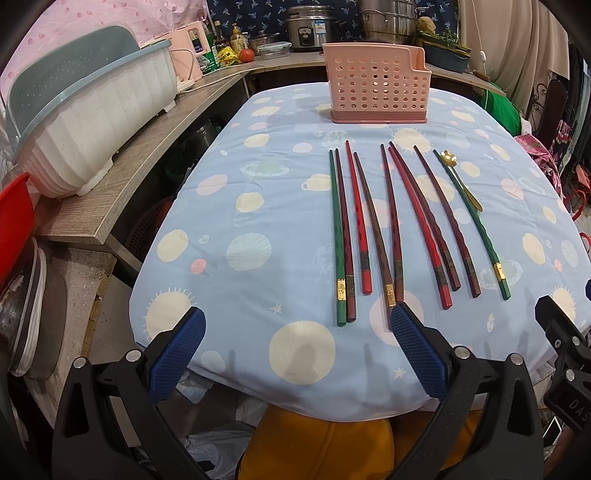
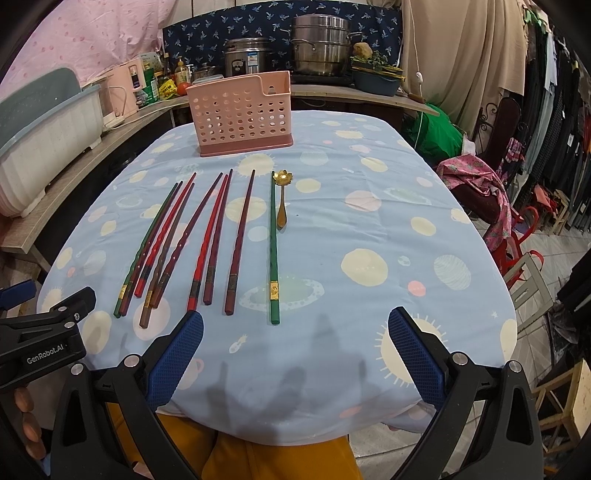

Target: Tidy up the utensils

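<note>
Several chopsticks, green, red and dark brown (image 1: pixel 391 221) (image 2: pixel 210 240), lie side by side on the blue patterned tablecloth (image 1: pixel 258 184) (image 2: pixel 369 206). A small gold flower-bowl spoon (image 1: pixel 461 177) (image 2: pixel 282 199) lies at the right end of the row, next to a green chopstick (image 2: pixel 273 251). A pink perforated utensil holder (image 1: pixel 376 88) (image 2: pixel 240 114) stands empty at the table's far side. My left gripper (image 1: pixel 297 325) is open and empty at the near edge, just short of the chopstick ends. My right gripper (image 2: pixel 295 325) is open and empty, near the green chopstick's end.
A white and blue dish rack (image 1: pixel 92 110) (image 2: pixel 40 147) sits on a wooden counter (image 1: pixel 147 166) to the left. Pots, a rice cooker (image 1: pixel 308 29) and bottles stand behind the table. Chairs and hanging clothes (image 2: pixel 535 129) are to the right.
</note>
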Motion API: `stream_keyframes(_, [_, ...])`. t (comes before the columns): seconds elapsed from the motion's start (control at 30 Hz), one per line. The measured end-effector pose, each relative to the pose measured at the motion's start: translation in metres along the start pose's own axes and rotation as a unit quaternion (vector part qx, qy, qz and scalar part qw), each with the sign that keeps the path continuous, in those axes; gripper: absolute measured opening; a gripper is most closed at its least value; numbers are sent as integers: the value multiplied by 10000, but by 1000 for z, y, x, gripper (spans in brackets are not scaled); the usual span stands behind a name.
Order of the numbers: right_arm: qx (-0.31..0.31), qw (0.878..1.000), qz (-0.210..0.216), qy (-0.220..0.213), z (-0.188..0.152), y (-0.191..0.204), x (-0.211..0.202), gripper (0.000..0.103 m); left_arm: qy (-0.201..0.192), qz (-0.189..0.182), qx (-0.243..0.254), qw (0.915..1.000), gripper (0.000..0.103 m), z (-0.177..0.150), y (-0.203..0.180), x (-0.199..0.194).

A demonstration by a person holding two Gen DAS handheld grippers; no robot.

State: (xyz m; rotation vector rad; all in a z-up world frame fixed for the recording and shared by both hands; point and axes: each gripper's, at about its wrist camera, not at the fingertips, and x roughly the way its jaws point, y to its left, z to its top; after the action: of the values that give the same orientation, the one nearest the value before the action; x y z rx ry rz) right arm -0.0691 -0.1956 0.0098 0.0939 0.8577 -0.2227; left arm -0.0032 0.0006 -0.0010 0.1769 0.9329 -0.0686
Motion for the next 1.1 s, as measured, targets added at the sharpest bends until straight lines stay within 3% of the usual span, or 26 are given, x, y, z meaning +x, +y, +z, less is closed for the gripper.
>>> stream_keyframes(0.3, [124,9999,19,107,0,-5,11,96,248,-84,-352,9990,95,3,21,25])
stream_keyframes(0.63, [163,9996,34,237,3,-6,25,96,558,-569,-466,9957,87,10,21,60])
stream_keyframes(1.1, [185,9991,60,384,6,-4,40,96,561,-371,-378,9970,87,21,19,83])
